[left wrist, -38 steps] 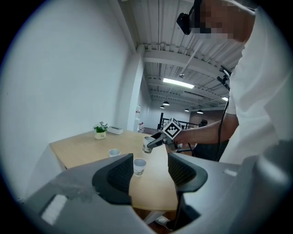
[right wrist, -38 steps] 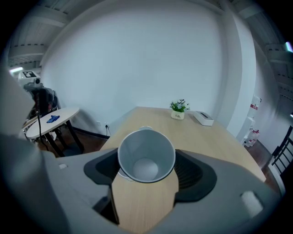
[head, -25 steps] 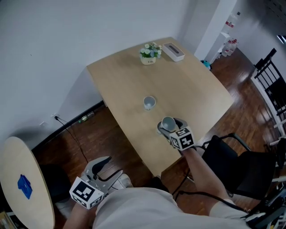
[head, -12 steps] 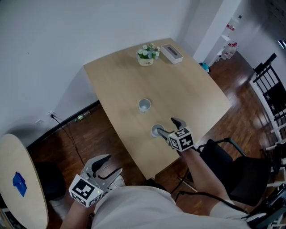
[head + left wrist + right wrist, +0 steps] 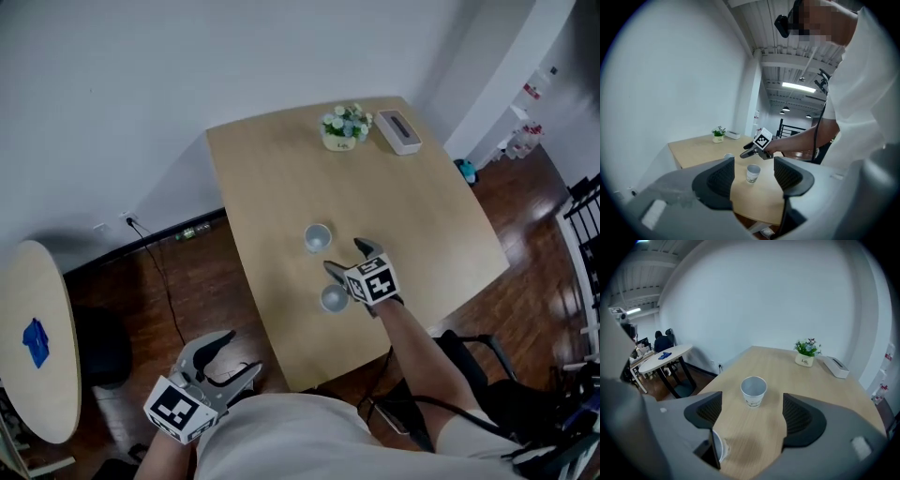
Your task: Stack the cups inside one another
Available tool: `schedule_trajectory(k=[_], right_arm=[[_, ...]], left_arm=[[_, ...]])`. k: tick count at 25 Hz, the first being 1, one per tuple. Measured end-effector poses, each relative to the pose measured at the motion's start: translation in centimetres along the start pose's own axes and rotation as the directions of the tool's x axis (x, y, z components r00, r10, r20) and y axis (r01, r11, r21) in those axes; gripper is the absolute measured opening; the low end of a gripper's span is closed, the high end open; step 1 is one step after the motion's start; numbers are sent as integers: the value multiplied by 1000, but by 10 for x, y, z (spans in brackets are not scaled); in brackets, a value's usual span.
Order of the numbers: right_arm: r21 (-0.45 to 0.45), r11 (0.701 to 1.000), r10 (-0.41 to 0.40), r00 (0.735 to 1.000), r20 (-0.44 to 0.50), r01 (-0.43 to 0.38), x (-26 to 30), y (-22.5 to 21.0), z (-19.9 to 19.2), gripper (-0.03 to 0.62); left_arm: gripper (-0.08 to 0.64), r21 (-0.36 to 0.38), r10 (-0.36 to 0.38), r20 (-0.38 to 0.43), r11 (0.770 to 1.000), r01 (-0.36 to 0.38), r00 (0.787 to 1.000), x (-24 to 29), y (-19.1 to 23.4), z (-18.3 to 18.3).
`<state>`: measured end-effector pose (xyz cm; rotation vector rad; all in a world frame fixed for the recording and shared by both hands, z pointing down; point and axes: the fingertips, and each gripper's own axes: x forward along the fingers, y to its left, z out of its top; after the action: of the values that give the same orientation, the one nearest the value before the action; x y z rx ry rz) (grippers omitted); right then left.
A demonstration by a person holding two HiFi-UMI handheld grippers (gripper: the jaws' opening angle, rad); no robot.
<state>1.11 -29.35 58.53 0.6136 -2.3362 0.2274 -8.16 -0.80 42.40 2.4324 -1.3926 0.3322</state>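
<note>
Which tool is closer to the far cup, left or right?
Right. The right tool sits over the table just short of the far cup; the left tool hangs off the table, past its near edge.

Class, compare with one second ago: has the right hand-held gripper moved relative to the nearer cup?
Yes. The right hand-held gripper was around the nearer cup then; now it is open, clear of it, shifted toward the farther cup.
</note>
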Motion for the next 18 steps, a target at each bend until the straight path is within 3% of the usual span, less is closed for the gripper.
schedule_trajectory(k=[10,13,15,18], right_arm=[[-62,990,124,988,-89,-130,92,1,1,414],[-64,989,130,986,-105,-137,105,1,-2,407],[-71,989,125,988,-92,-132,105,0,2,359],[-75,990,117,991,-66,-122,92,-1,10,359]], left_arm=[[281,-91,199,-28,975,-201,980,-3,1,-9],[281,-108,215,-34,970,-218,976,-2,2,-15],[281,-112,215,-35,970,-217,976,-1,3,-17],[281,-107,195,-31,974,-198,980,0,4,-18]])
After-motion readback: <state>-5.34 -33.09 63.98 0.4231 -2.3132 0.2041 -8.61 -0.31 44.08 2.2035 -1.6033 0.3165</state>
